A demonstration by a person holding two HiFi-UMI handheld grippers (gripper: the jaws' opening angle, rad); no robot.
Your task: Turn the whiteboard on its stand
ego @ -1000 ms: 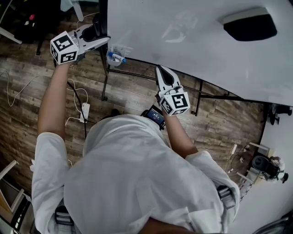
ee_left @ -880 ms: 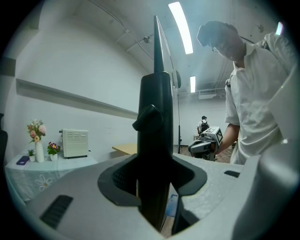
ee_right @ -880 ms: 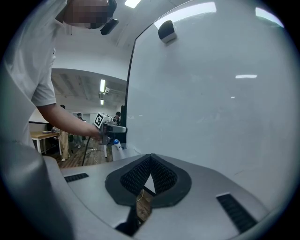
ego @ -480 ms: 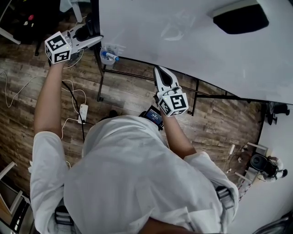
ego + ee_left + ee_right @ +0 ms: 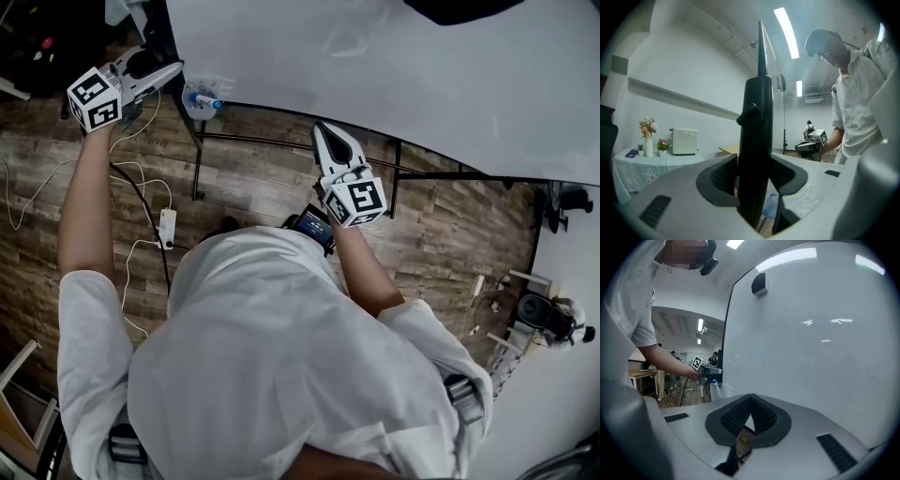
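The whiteboard (image 5: 375,66) fills the top of the head view, a big white panel with a black frame on a black stand (image 5: 196,155). My left gripper (image 5: 165,72) is shut on its left edge; in the left gripper view that black edge (image 5: 757,136) stands upright between the jaws of the gripper (image 5: 754,176). My right gripper (image 5: 324,133) is shut and holds nothing, its tips just under the board's bottom edge. In the right gripper view its closed tips (image 5: 750,397) point at the white face (image 5: 820,333), and the left gripper (image 5: 709,372) shows at the board's far edge.
A clear cup with a blue marker (image 5: 200,97) hangs at the board's lower left corner. A black eraser (image 5: 759,284) sticks to the board. Cables and a power strip (image 5: 168,225) lie on the wooden floor by the stand's leg. A side table with flowers and a white appliance (image 5: 684,141) stands beyond.
The left gripper has moved left and up with the board's edge in it. The board has swung with it, and the eraser has slid to the top of the head view. The right gripper has barely shifted.
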